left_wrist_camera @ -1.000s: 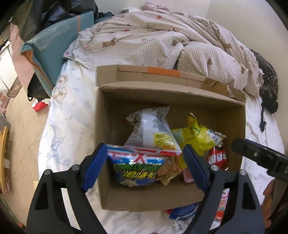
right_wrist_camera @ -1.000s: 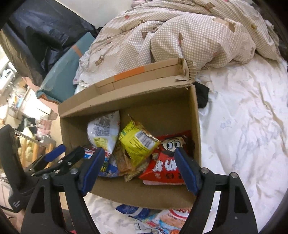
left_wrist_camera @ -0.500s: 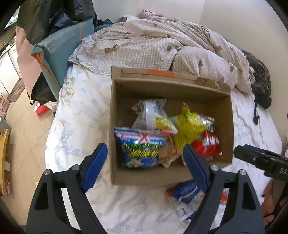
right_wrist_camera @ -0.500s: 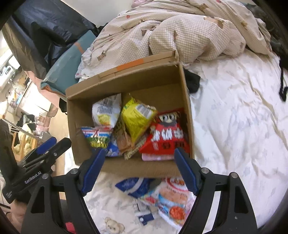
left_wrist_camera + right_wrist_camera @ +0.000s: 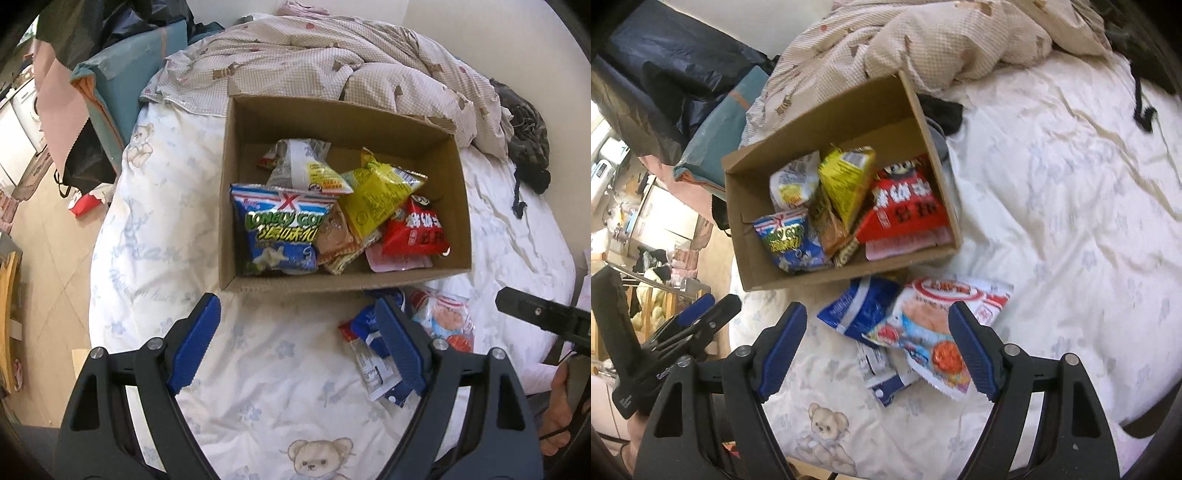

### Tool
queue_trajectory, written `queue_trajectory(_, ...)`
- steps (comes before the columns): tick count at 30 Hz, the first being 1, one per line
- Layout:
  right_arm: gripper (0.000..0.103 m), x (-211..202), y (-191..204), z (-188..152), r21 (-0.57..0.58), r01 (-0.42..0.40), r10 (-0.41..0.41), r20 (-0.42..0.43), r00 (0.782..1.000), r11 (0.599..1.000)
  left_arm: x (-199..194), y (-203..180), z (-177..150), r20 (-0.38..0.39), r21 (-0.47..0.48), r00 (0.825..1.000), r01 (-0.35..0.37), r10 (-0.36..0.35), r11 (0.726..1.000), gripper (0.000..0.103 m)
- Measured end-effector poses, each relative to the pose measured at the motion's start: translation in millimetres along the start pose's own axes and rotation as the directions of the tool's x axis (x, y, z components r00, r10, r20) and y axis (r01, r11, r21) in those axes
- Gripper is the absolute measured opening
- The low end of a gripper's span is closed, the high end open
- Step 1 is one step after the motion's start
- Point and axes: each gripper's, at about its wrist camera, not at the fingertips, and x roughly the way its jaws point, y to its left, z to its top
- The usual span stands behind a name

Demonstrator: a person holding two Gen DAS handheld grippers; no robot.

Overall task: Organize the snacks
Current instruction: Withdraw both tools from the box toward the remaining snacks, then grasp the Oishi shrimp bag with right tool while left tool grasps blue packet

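A cardboard box on the bed holds several snack bags: a blue-green one, a yellow one and a red one. Loose in front of the box lie a blue packet, a white-red packet and a small white-blue sachet. My left gripper is open and empty, above the sheet in front of the box. My right gripper is open and empty, above the loose packets. The left gripper also shows in the right wrist view.
A crumpled checked quilt lies behind the box. Dark clothing lies at the bed's far right. The bed's left edge drops to the floor. A teal cushion stands at the left.
Both grippers have pulled back and up from the box. The blue-green bag now lies in the box, free of the left gripper. The loose packets in front have come into view.
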Motion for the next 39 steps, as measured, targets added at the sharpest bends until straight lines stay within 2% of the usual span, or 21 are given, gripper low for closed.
queue_trajectory(4,0.081,2.8,-8.0,-2.8,0.014,0.040,-0.040,-0.001,0.999,0.999,0.6,4.6,-10.4,-0.004,-0.001,1.000,-0.018,0.018,1.000,0.083)
queue_trajectory(10,0.081,10.7,-32.9,-9.2,0.072,0.094,-0.092,-0.031,0.995,0.993,9.3,13.1,-15.9,-0.051,-0.047,0.999,0.013,-0.015,0.999,0.083)
queue_trajectory(12,0.081,11.2,-38.4,-8.9,0.097,0.075,-0.070,-0.047,0.996,0.992,15.9,16.3,-15.8,-0.073,-0.059,0.997,-0.003,-0.001,0.998,0.083)
queue_trajectory(13,0.081,11.2,-38.1,-6.5,0.104,0.039,-0.033,-0.060,0.998,0.994,19.6,20.0,-15.6,-0.084,-0.076,0.996,-0.017,0.011,0.997,0.083)
queue_trajectory(15,0.081,9.2,-31.3,0.5,0.072,0.015,-0.010,-0.070,0.997,0.997,24.3,28.1,-15.1,-0.101,-0.125,0.995,-0.014,0.001,0.992,0.083)
queue_trajectory(19,0.081,17.9,-16.4,8.9,-0.011,0.038,-0.038,-0.093,0.995,0.999,28.7,40.7,-17.2,-0.122,-0.186,0.992,-0.009,-0.014,0.982,0.083)
queue_trajectory(22,0.081,43.6,-18.6,11.1,-0.022,0.075,-0.078,-0.154,0.985,0.997,29.6,46.5,-17.3,-0.124,-0.202,0.992,-0.016,-0.009,0.979,0.083)
queue_trajectory(24,0.081,63.9,-20.0,11.0,-0.030,0.122,-0.125,-0.209,0.970,0.992,30.4,48.4,-17.3,-0.129,-0.211,0.992,-0.011,-0.017,0.977,0.083)
queue_trajectory(26,0.081,77.8,-19.1,10.7,-0.076,0.178,-0.192,-0.237,0.952,0.981,32.5,49.2,-16.5,-0.135,-0.219,0.990,-0.004,-0.026,0.976,0.083)
queue_trajectory(27,0.082,82.5,-20.7,10.8,-0.075,0.187,-0.200,-0.249,0.948,0.980,33.8,49.2,-16.3,-0.140,-0.220,0.990,-0.001,-0.030,0.975,0.083)
queue_trajectory(28,0.082,87.3,-24.7,10.3,-0.047,0.180,-0.186,-0.266,0.946,0.983,35.1,48.5,-16.4,-0.145,-0.223,0.989,0.005,-0.038,0.975,0.083)
queue_trajectory(30,0.082,95.5,-38.3,8.9,0.079,0.137,-0.109,-0.292,0.950,0.987,35.7,47.8,-16.1,-0.150,-0.223,0.987,0.018,-0.053,0.975,0.083)
queue_trajectory(31,0.084,96.8,-40.7,9.1,0.099,0.138,-0.104,-0.292,0.951,0.985,35.5,45.8,-16.0,-0.150,-0.217,0.987,0.026,-0.060,0.976,0.083)
queue_trajectory(33,0.093,100.1,-45.7,10.8,0.139,0.154,-0.112,-0.273,0.955,0.978,34.7,42.2,-15.5,-0.149,-0.202,0.987,0.030,-0.061,0.979,0.083)
queue_trajectory(39,0.100,127.1,-60.8,8.8,0.183,0.240,-0.177,-0.307,0.935,0.953,34.9,38.0,-15.7,-0.148,-0.199,0.987,0.032,-0.063,0.980,0.083)
